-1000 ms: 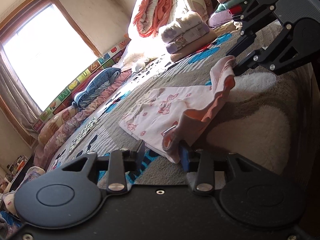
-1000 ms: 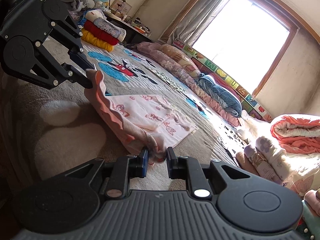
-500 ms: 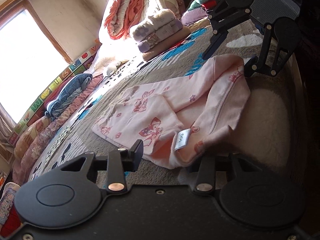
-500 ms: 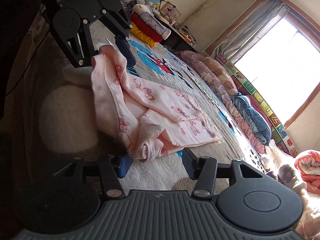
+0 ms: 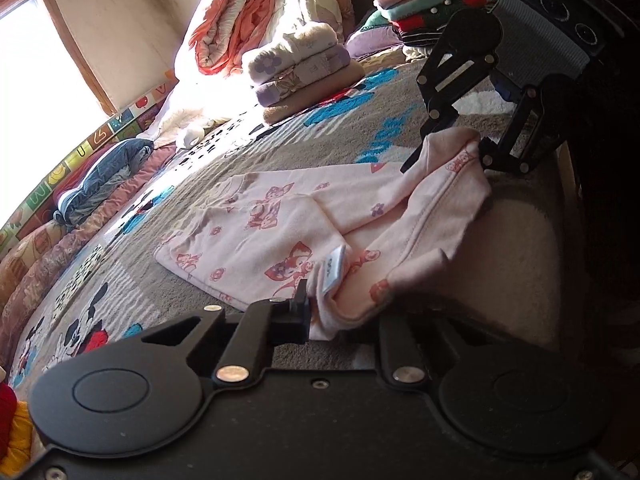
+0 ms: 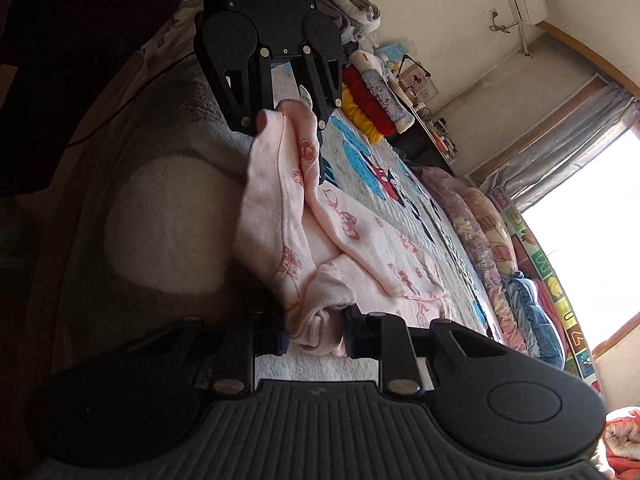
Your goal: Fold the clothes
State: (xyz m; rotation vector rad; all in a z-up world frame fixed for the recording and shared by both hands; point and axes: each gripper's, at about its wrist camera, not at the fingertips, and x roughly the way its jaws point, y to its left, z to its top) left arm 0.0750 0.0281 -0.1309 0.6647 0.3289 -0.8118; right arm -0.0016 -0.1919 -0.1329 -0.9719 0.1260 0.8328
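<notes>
A pink garment (image 5: 280, 232) with red cartoon prints lies partly folded on the grey cartoon blanket (image 5: 280, 144). My left gripper (image 5: 332, 312) is closing on its near corner beside a white label, and the cloth covers one finger. In the right wrist view that gripper (image 6: 288, 120) hangs at the top with a pink fold between its jaws. My right gripper (image 6: 316, 336) is closing on a bunched end of the garment (image 6: 360, 240), which fills the gap between the pads. From the left wrist view the right gripper (image 5: 448, 152) sits at the garment's far raised end.
Folded clothes (image 5: 300, 68) and a taller stack (image 5: 432, 4) stand at the back beside an orange quilt (image 5: 240, 24). Cushions (image 5: 104, 172) line the window wall. Red and yellow folded items (image 6: 368, 100) lie near a dark table (image 6: 424, 140).
The garment's lifted edge has come down over its other half. Both grippers let go, opened, then closed again on its near edge. The right wrist view has rolled.
</notes>
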